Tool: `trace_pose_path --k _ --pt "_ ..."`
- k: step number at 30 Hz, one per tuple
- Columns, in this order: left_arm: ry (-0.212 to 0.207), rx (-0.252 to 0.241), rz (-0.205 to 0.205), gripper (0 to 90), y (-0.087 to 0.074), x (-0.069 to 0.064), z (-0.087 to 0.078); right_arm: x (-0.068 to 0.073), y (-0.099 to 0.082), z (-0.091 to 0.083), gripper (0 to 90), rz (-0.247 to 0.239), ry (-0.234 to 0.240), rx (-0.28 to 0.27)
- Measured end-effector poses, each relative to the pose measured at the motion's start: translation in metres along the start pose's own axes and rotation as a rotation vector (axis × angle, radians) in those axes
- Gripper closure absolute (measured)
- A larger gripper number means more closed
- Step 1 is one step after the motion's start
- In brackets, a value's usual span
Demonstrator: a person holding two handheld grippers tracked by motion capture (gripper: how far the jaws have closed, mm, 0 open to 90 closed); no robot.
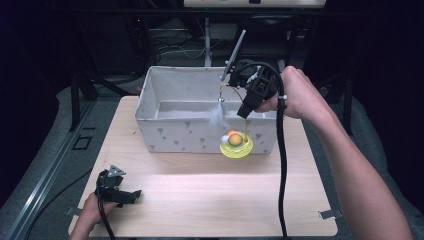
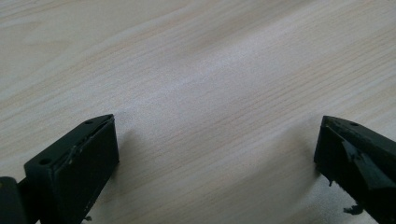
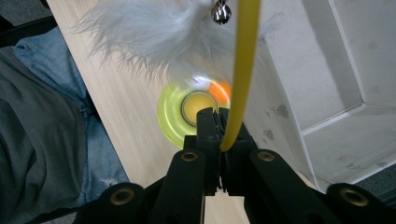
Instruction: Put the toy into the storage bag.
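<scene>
White fabric bin (image 1: 165, 102) at twelve o'clock, inside bare, my right gripper (image 3: 219, 122) clenched on yellow wand (image 3: 243, 70), feather toy (image 1: 217, 119) dangling over bin's front wall, my left gripper (image 1: 131, 195) released at seven o'clock on table (image 1: 210, 200).

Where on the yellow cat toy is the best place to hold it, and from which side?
Grip the thin yellow stalk of the cat toy, as the right tool does now, closing across it from the side. The stalk is narrow; the round base is wide, the feather soft.

Pale wood table (image 1: 210, 200) — dark room, grey floor (image 1: 45, 165).
</scene>
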State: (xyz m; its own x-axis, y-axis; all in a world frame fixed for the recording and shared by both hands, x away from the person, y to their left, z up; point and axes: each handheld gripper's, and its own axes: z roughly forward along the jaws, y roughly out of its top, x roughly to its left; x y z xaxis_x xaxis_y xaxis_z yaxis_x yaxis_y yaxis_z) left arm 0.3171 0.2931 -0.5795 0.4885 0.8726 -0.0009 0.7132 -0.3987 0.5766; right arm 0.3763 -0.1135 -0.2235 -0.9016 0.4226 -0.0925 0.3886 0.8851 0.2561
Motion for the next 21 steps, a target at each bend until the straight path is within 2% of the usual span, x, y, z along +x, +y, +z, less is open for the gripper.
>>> trace_pose_path --k 14,21 --pt "0.001 0.0 -0.001 0.0 0.0 0.0 0.0 -0.01 0.019 -0.021 87.7 0.016 -0.03 -0.024" --pt "0.001 -0.002 -0.002 0.0 0.0 0.0 0.0 -0.022 0.025 -0.026 87.8 0.053 -0.043 -0.052"
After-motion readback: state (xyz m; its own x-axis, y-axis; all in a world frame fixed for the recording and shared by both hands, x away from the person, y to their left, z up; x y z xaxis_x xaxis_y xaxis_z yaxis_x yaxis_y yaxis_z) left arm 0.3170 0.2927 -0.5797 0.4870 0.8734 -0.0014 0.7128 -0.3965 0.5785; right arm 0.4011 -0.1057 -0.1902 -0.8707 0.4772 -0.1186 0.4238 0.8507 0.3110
